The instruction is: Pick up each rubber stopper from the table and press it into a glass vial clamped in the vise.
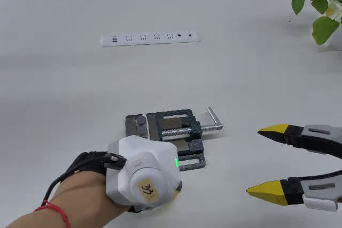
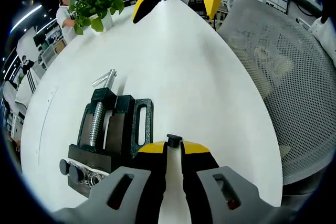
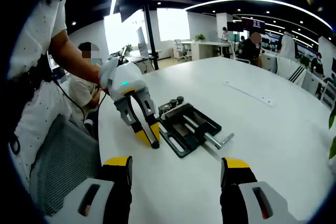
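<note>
Your left gripper (image 2: 173, 148) pinched a dark rubber stopper (image 2: 174, 140) between its yellow tips. The vise (image 2: 118, 121) sat just left of those jaws, with capped glass vials (image 2: 79, 172) clamped at its near end. Farther ahead over the table (image 2: 210, 77), your right gripper (image 2: 174, 18) hung with its jaws spread wide.

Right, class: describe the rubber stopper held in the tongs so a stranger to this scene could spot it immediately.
Find the dark vise on the white table. Right beside its slotted base, the left tongs are shut on a small dark rubber stopper. Unlike the similar stoppers at the vise's end, it sits pinched between yellow tips, clear of the vise.
</note>
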`<state>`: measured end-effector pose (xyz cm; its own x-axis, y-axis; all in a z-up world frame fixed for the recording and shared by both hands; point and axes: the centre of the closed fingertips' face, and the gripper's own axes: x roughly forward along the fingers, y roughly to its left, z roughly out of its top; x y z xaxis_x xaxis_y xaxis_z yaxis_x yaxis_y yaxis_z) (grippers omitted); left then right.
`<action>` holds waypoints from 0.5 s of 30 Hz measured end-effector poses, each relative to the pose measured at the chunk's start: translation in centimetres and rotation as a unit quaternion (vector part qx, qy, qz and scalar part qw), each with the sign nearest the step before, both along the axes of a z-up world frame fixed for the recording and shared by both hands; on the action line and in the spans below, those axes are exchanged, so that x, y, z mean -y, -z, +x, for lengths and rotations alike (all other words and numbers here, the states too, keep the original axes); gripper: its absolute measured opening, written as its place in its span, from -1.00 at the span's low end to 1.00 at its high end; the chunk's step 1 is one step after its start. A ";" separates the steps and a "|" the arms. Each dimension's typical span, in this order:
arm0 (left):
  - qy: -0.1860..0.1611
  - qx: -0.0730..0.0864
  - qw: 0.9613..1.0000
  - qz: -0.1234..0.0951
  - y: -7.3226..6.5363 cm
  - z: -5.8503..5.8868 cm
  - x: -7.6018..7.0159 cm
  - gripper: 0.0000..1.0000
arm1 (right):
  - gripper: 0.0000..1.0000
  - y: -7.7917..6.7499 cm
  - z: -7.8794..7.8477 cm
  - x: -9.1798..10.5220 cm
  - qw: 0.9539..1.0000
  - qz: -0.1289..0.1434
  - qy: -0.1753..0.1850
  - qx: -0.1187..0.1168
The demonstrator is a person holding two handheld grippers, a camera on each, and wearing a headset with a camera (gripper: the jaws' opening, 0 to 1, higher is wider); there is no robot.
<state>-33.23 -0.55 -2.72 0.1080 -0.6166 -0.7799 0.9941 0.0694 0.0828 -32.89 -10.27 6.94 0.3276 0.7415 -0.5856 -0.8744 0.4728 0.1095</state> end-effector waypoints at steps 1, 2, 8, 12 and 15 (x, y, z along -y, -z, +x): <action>0.000 0.001 1.000 0.001 0.0 0.0 0.0 -0.86 | 0.32 0.1 0.1 0.2 1.000 0.000 0.000 0.000; -0.001 0.001 1.000 0.002 0.1 0.1 -0.1 -0.86 | 0.32 0.2 0.1 0.2 1.000 0.000 0.000 0.000; -0.004 0.000 1.000 0.004 0.3 0.2 -0.2 -0.87 | 0.31 0.1 0.1 0.2 1.000 0.000 0.000 0.000; -0.008 -0.001 1.000 0.004 0.4 0.3 -0.2 -0.88 | 0.31 0.0 0.0 0.1 1.000 0.000 0.002 0.001; -0.009 0.000 1.000 0.005 0.4 0.3 -0.2 -0.88 | 0.31 -0.1 -0.1 0.0 1.000 -0.001 0.003 0.001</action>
